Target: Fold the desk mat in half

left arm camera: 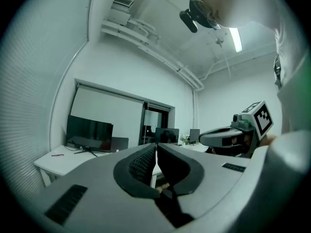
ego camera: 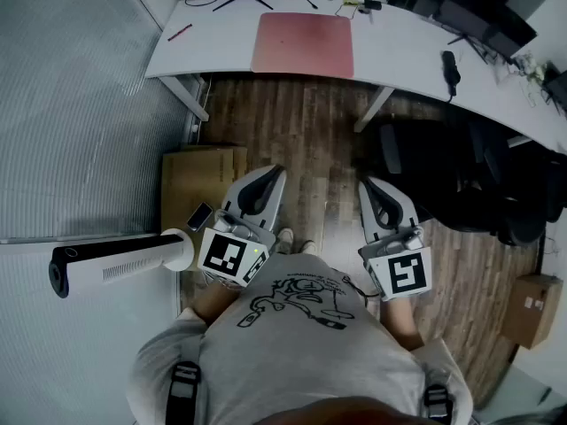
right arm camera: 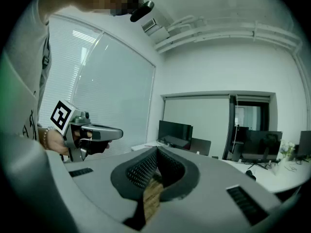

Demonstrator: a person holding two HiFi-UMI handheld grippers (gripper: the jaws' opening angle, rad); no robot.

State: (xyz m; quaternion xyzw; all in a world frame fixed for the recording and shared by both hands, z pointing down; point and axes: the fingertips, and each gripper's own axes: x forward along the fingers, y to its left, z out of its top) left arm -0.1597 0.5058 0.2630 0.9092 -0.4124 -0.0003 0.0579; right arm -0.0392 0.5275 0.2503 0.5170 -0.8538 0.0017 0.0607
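Observation:
The pink desk mat (ego camera: 304, 44) lies flat and unfolded on the white desk (ego camera: 399, 56) at the top of the head view. I stand well back from it on the wooden floor. Both grippers are held close to my chest and point toward the desk. The left gripper (ego camera: 273, 173) is shut with nothing between its jaws; in the left gripper view its tips (left arm camera: 156, 147) meet. The right gripper (ego camera: 368, 184) is shut too and holds nothing, its tips (right arm camera: 156, 152) touching. Each gripper view shows the other gripper beside it and the desk far off.
A black office chair (ego camera: 461, 180) stands to my right by the desk. A cardboard box (ego camera: 202, 180) and a white tower appliance (ego camera: 115, 259) are at my left. A red pen (ego camera: 180, 32) and a black handset (ego camera: 450, 67) lie on the desk. A monitor (left arm camera: 89, 132) stands at its back.

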